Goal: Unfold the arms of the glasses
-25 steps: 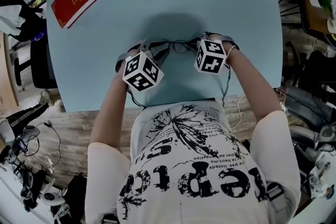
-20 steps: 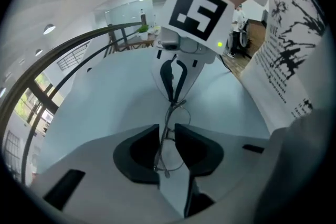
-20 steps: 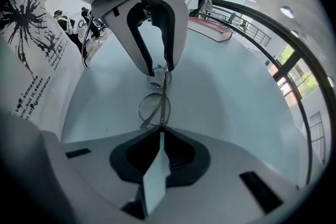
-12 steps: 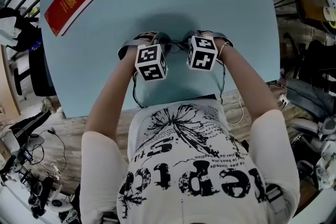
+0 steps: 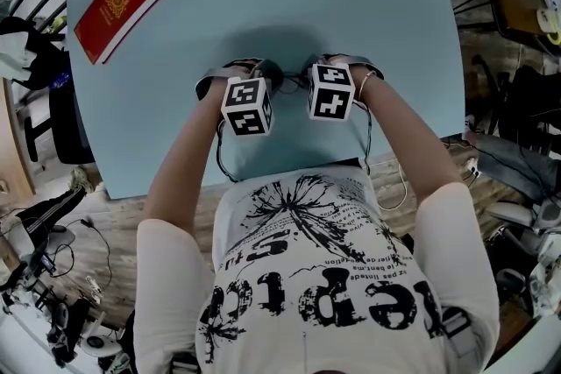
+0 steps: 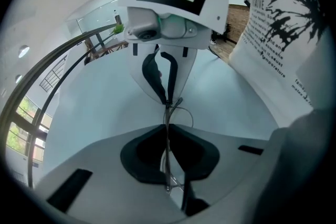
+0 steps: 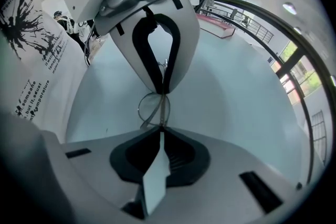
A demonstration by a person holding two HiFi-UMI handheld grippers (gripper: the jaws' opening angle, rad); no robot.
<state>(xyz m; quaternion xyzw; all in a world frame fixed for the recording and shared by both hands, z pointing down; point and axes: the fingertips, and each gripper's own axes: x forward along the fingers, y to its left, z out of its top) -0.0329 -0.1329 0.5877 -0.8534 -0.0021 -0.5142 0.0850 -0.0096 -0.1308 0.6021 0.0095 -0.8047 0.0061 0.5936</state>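
Thin wire-rimmed glasses [image 5: 287, 76] hang just above the light blue table [image 5: 377, 4], stretched between my two grippers. In the head view the left gripper [image 5: 266, 73] and right gripper [image 5: 308, 70] point steeply down, tips close together, and their marker cubes hide most of the frame. The left gripper [image 6: 168, 127] is shut on the wire of the glasses [image 6: 168, 155], facing the right gripper [image 6: 169, 104]. The right gripper [image 7: 160, 131] is shut on the glasses beside a round lens [image 7: 152, 110], and a pale flat strip [image 7: 155, 181] lies between its jaws. The left gripper [image 7: 160, 91] pinches the frame opposite.
A red passport [image 5: 117, 9] lies at the table's far left corner. The table's near edge [image 5: 289, 166] runs just below the grippers, against the person's torso. Cables, chairs and clutter crowd the floor on both sides of the table.
The left gripper has moved in toward the right one and rolled, so the two marker cubes now stand close side by side. The right gripper has stayed put.
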